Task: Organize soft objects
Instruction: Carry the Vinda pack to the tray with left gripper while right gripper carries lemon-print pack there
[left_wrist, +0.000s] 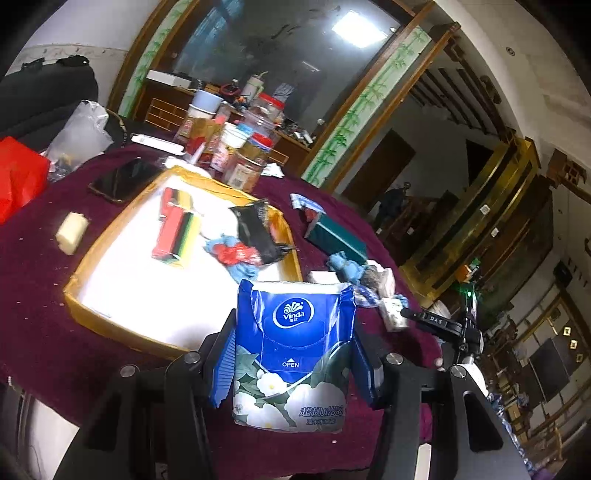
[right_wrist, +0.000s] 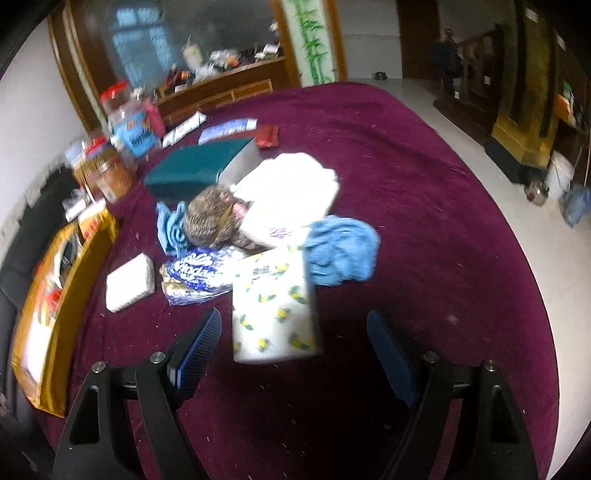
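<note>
A blue Vinda tissue pack (left_wrist: 293, 354) is clamped between the two blue-padded fingers of the left gripper (left_wrist: 295, 365), its sides visibly pinched in, held upright above the maroon tablecloth (left_wrist: 44, 295). At about ten o'clock from the pack lies a shallow yellow-rimmed tray (left_wrist: 88, 258) with a white floor, already holding a red and green sponge block (left_wrist: 175, 229), a crumpled black wrapper (left_wrist: 258, 232) and a red and blue cloth (left_wrist: 232, 254). At about two o'clock from the pack, a pile of unsorted soft things (left_wrist: 369, 280) sits on the cloth beside a dark green box (left_wrist: 336, 236).

The right gripper (right_wrist: 293, 354) is spread wide and holds nothing. It hovers close to a lemon-print tissue pack (right_wrist: 273, 306), which sits between the open fingers but does not appear to touch either pad. Beyond that pack, at twelve to one o'clock, lie a blue towel (right_wrist: 341, 251), a white folded cloth (right_wrist: 295, 188) and a brown furry item (right_wrist: 210, 221); a second blue Vinda wrapper (right_wrist: 195, 273) lies at ten o'clock.

The step in hand looks like carrying the blue pack to the tray. The next move likely calls for swinging it over the tray's near rim and letting go onto bare white floor, while the right fingers close squarely on the lemon-print pack.
</note>
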